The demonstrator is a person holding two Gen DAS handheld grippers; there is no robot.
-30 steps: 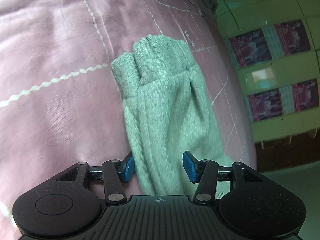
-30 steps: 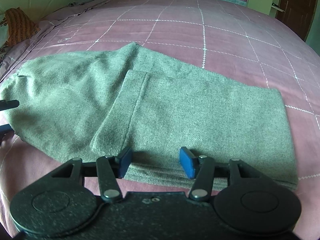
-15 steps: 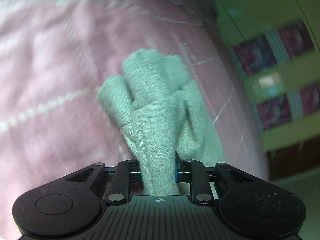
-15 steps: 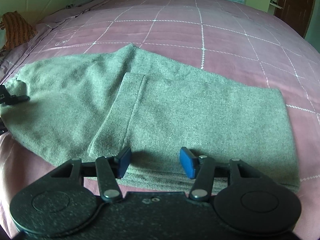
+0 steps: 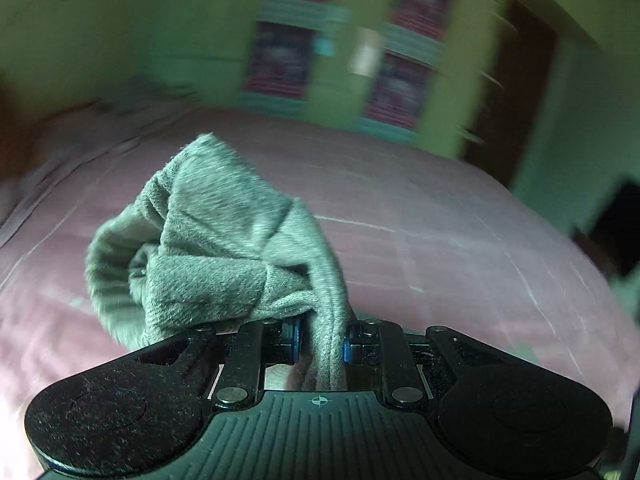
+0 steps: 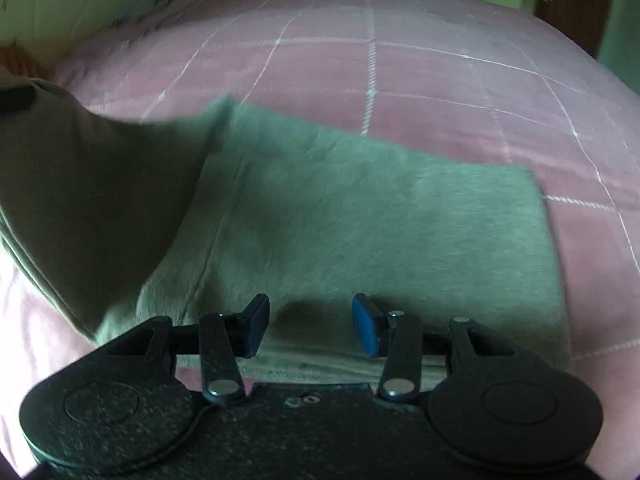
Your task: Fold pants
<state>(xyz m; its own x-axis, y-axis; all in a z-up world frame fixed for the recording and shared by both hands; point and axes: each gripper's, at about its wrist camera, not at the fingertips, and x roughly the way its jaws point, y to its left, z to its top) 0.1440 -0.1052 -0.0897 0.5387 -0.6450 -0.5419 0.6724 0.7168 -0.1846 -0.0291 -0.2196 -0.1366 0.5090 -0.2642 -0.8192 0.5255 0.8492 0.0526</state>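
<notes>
Grey knit cloth of the pants [image 5: 224,256] is pinched between the blue pads of the left tongs [image 5: 320,338], bunched and lifted above the pink bed [image 5: 440,248]. Right tongs [image 6: 310,326] hover spread apart, gripping nothing, just over the near edge of the pants [image 6: 360,220], which lie partly folded on the bed [image 6: 400,68], their left end raised. Beyond stands a green wall [image 5: 120,32].

Ahead of your right hand-held gripper [image 6: 310,326], the pants [image 6: 360,220] lie flat on the bed [image 6: 440,72], with open bedspread beyond and to the right. On your left, the lifted pant end [image 6: 92,200] blocks the way.
</notes>
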